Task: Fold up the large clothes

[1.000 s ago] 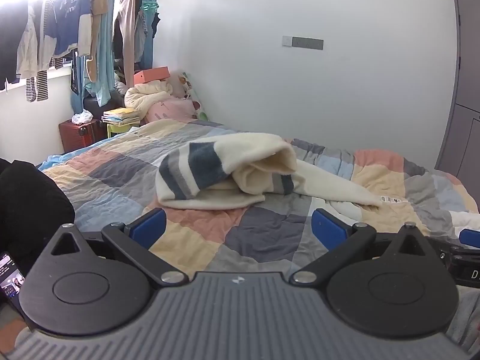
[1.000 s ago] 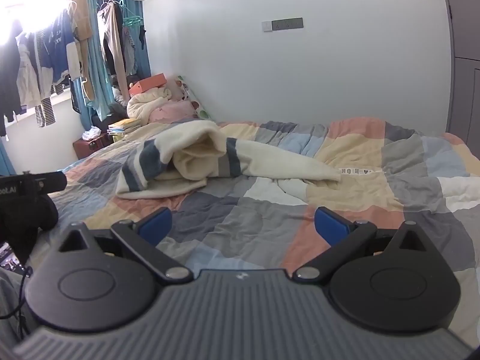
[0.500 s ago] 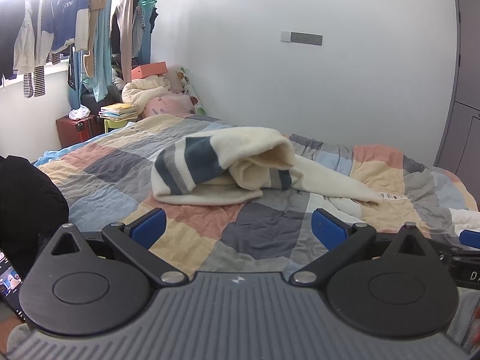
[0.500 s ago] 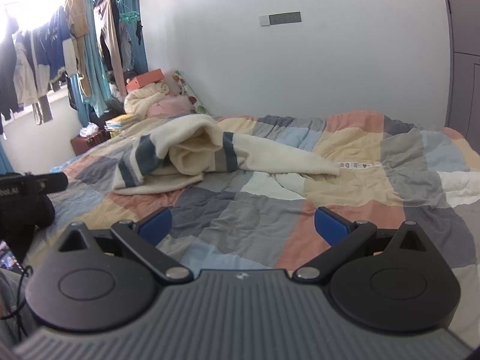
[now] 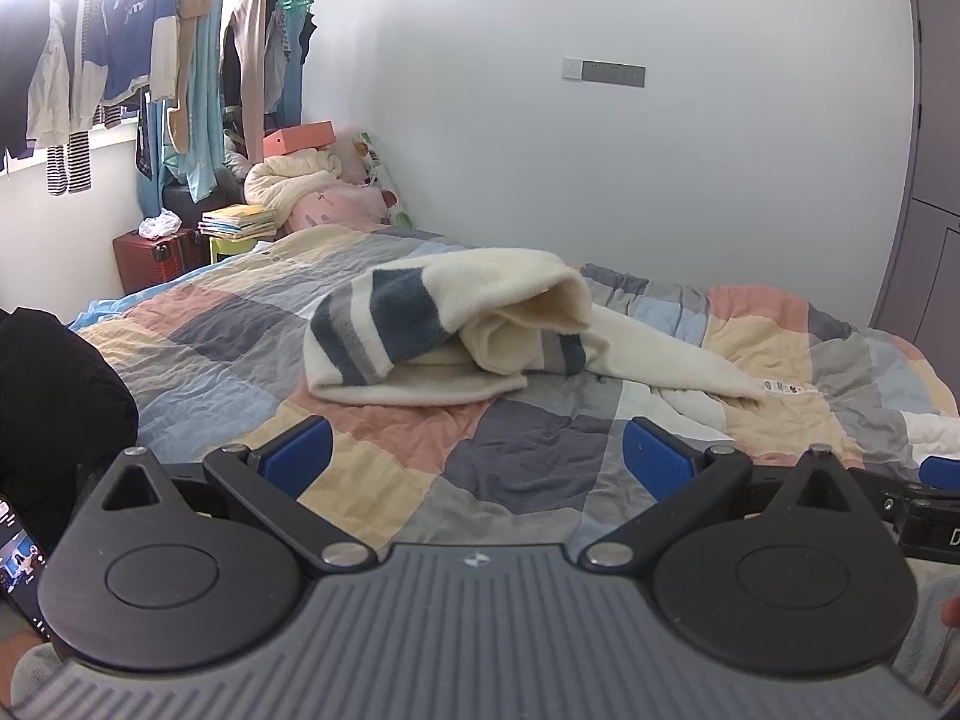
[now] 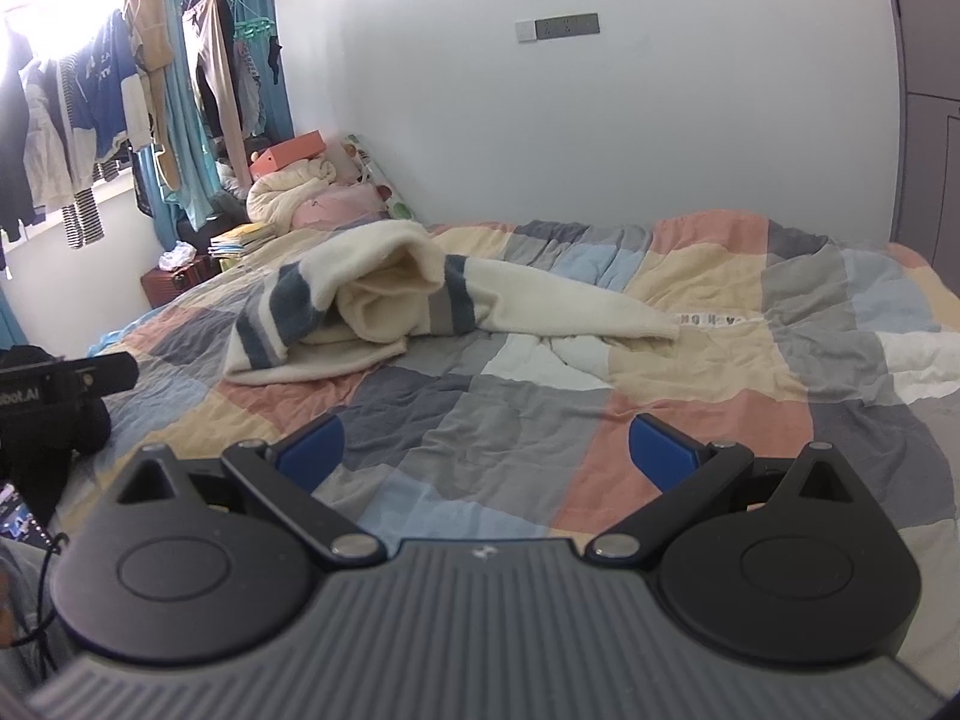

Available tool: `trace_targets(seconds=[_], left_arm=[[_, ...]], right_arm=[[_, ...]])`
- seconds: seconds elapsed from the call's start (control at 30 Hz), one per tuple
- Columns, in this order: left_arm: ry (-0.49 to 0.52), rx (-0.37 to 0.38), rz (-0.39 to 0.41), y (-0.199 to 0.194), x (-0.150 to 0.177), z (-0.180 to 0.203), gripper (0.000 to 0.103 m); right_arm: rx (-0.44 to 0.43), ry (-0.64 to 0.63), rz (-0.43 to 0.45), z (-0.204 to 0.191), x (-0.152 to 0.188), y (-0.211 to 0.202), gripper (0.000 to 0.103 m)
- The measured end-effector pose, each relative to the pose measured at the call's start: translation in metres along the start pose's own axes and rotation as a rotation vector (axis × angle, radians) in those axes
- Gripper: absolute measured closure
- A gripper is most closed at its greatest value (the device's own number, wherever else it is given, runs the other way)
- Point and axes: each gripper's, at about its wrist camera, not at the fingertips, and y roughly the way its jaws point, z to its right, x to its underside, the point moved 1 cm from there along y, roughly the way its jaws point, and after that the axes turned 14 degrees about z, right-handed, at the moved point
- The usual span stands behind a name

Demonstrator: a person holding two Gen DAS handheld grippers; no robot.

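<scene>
Two spread, empty grippers, left gripper [image 5: 474, 456] and right gripper [image 6: 489, 450], low over a patchwork-quilted bed [image 5: 540, 450], well short of a cream striped sweater [image 5: 444, 330] bunched mid-bed.

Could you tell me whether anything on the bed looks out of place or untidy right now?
Yes: the cream sweater with blue and grey stripes lies bunched on the patchwork quilt, rolled over itself, one sleeve trailing out to the right. It is crumpled, not folded. Both the left gripper and right gripper are open, short of it.
</scene>
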Motion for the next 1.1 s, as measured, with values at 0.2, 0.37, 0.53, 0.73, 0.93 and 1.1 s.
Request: trace_targets(seconds=[0.2, 0.37, 0.53, 0.73, 0.93, 1.1], left_arm=[[0.001, 0.002, 0.001, 0.001, 0.000, -0.002, 0.000], [-0.003, 0.000, -0.002, 0.001, -0.001, -0.002, 0.000], [-0.010, -0.011, 0.003, -0.002, -0.005, -0.004, 0.000], [-0.005, -0.019, 0.021, -0.008, -0.004, -0.003, 0.000], [-0.022, -0.012, 0.033, -0.013, 0.002, -0.005, 0.000], [-0.002, -0.019, 0.036, -0.023, 0.002, -0.001, 0.000]], right_arm=[[-0.013, -0.016, 0.014, -0.005, -0.001, 0.000, 0.000], [-0.028, -0.010, 0.013, -0.006, -0.002, 0.001, 0.000], [-0.026, 0.004, 0.001, -0.007, -0.003, 0.002, 0.000], [-0.029, -0.005, 0.003, -0.008, -0.004, 0.000, 0.000], [-0.057, -0.007, 0.007, -0.005, 0.002, -0.009, 0.000], [-0.065, -0.020, 0.016, -0.006, 0.004, -0.014, 0.000]])
